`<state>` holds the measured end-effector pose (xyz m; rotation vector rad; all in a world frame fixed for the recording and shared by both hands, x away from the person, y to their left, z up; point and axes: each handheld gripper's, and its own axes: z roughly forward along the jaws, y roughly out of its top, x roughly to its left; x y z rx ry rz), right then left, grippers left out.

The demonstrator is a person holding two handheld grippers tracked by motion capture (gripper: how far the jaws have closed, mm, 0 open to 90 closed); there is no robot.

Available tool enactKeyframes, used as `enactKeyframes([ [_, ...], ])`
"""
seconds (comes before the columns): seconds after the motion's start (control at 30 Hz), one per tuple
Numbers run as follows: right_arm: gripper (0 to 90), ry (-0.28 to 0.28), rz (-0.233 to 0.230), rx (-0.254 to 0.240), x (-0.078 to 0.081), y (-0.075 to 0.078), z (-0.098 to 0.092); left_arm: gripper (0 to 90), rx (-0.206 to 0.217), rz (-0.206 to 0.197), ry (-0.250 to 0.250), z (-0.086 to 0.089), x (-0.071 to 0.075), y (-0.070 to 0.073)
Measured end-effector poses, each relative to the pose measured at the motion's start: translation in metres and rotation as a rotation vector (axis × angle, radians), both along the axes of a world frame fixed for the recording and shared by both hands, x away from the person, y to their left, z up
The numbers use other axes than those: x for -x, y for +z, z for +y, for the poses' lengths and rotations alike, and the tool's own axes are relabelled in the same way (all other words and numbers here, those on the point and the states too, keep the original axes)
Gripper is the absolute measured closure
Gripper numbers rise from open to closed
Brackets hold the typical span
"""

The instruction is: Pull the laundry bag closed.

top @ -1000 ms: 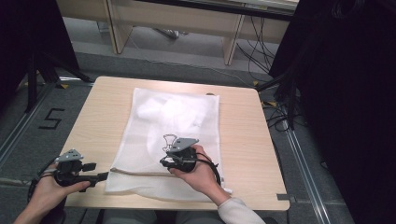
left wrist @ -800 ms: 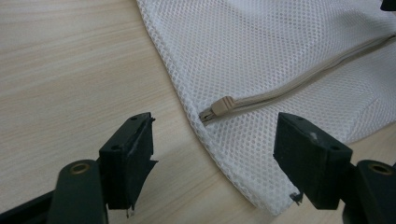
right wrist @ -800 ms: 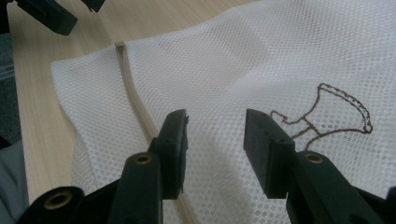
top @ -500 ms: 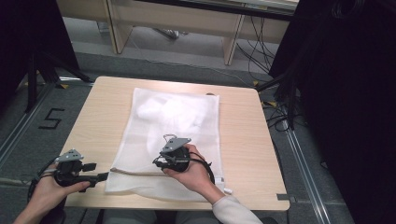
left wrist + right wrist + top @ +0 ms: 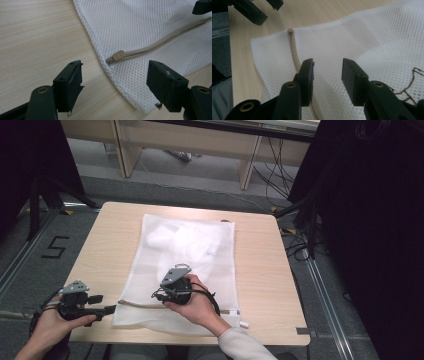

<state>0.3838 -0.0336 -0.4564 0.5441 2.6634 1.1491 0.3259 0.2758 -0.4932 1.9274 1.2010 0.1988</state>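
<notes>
White mesh laundry bag (image 5: 185,270) lies flat mid-desk (image 5: 260,270), zipper (image 5: 160,43) along its near edge. Right gripper (image 5: 327,72) over the zipper, fingers apart, just been closing, gripping nothing. Left gripper (image 5: 113,81) at near-left corner, fingers wide, empty, zipper pull (image 5: 117,55) just ahead.

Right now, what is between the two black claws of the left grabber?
In the left gripper view, the beige zipper pull on the white mesh bag lies between the open left gripper jaws, beside bare wooden table.
</notes>
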Motion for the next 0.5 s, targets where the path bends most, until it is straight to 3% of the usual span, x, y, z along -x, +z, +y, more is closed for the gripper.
enactKeyframes([
  [0.03,63.1,0.0,0.0,0.0,0.0,0.0,0.0,28.1,0.0,0.001,0.002,0.0,0.0,0.0],
  [0.07,63.7,0.009,-0.003,0.006,0.0,-0.001,0.005,28.1,-0.036,0.005,-0.027,0.004,0.0,0.001],
  [0.23,64.8,0.034,0.001,0.02,0.001,-0.002,0.016,28.2,0.0,0.0,0.002,0.001,0.002,0.0],
  [0.5,67.1,0.06,0.004,0.032,0.0,-0.004,0.031,28.2,-0.003,0.004,0.003,0.002,0.003,0.0],
])
